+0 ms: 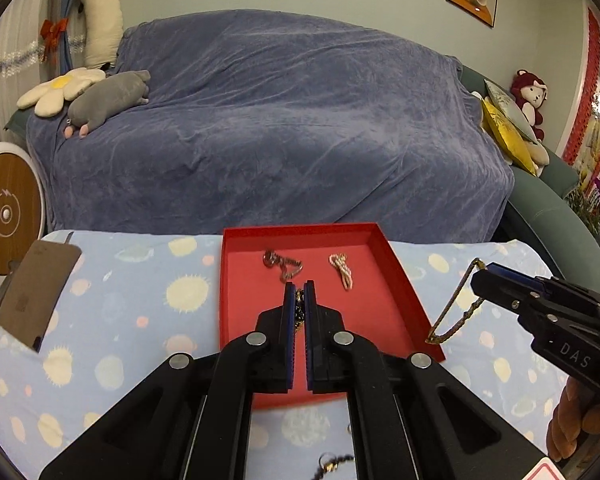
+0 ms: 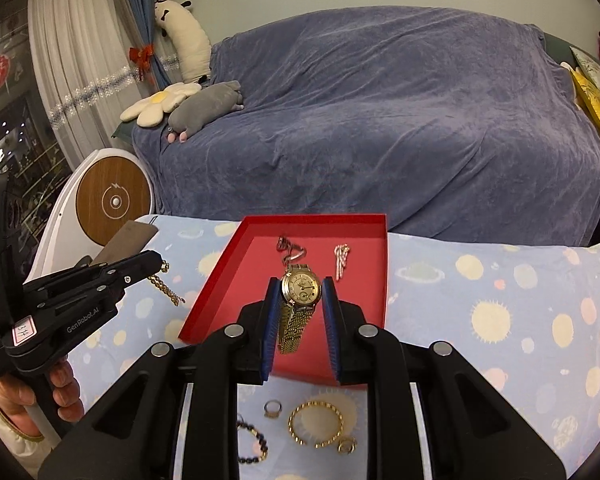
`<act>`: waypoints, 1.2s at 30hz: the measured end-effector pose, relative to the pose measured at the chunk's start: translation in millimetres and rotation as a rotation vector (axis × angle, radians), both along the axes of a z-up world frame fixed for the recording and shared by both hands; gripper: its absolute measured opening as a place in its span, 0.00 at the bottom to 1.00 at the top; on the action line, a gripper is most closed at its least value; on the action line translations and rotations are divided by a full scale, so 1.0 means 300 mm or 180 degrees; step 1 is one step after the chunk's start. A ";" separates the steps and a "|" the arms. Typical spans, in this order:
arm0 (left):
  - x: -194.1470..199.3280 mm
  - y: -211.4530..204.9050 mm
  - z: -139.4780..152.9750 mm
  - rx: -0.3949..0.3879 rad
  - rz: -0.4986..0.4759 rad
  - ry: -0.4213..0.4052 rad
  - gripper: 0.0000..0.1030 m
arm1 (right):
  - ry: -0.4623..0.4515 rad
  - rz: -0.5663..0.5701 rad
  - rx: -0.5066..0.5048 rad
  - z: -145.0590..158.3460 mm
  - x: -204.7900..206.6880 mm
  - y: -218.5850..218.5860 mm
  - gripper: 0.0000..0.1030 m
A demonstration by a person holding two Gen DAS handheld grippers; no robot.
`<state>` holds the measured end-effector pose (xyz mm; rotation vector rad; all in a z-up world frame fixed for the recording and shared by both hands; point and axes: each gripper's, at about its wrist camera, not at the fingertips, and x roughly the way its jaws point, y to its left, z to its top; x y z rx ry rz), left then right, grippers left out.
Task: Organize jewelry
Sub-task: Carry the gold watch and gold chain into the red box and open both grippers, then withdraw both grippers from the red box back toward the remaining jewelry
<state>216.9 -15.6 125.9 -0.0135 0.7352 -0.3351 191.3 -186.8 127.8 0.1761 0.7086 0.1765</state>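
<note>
A red tray [image 1: 364,308] [image 2: 364,280] lies on the table with a silver chain [image 1: 281,266] [image 2: 290,250] and a pink-white bead bracelet [image 1: 342,270] [image 2: 342,260] in it. My left gripper [image 1: 299,286] [image 2: 160,260] is shut on a gold chain bracelet [image 2: 166,286], which dangles above the cloth left of the tray. My right gripper [image 2: 301,281] [image 1: 484,274] is shut on a gold watch [image 2: 300,286] by its case. The watch strap [image 1: 456,308] hangs down over the tray's right edge.
On the spotted cloth in front of the tray lie a ring [image 2: 272,409], a gold bangle [image 2: 316,424], a second ring [image 2: 346,445] and a dark bead bracelet [image 2: 254,444]. A brown card [image 1: 36,288] sits at the table's left. A blanket-covered sofa [image 1: 280,120] stands behind.
</note>
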 end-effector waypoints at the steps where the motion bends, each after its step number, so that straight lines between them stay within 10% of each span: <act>1: 0.045 -0.007 -0.009 0.0000 0.0032 0.0018 0.02 | 0.0029 -0.0024 0.0010 -0.011 0.043 -0.004 0.20; 18: 0.421 -0.062 -0.397 0.0305 0.0322 0.0624 0.08 | 0.0714 -0.0091 -0.0186 -0.413 0.349 0.019 0.20; 23: 0.360 -0.004 -0.364 0.0215 0.0488 0.0574 0.56 | 0.0597 -0.0103 -0.0185 -0.358 0.265 -0.001 0.21; 36: -0.073 0.136 -0.217 0.0287 0.0578 0.0400 0.69 | 0.0219 -0.0220 -0.0137 -0.126 -0.276 -0.081 0.38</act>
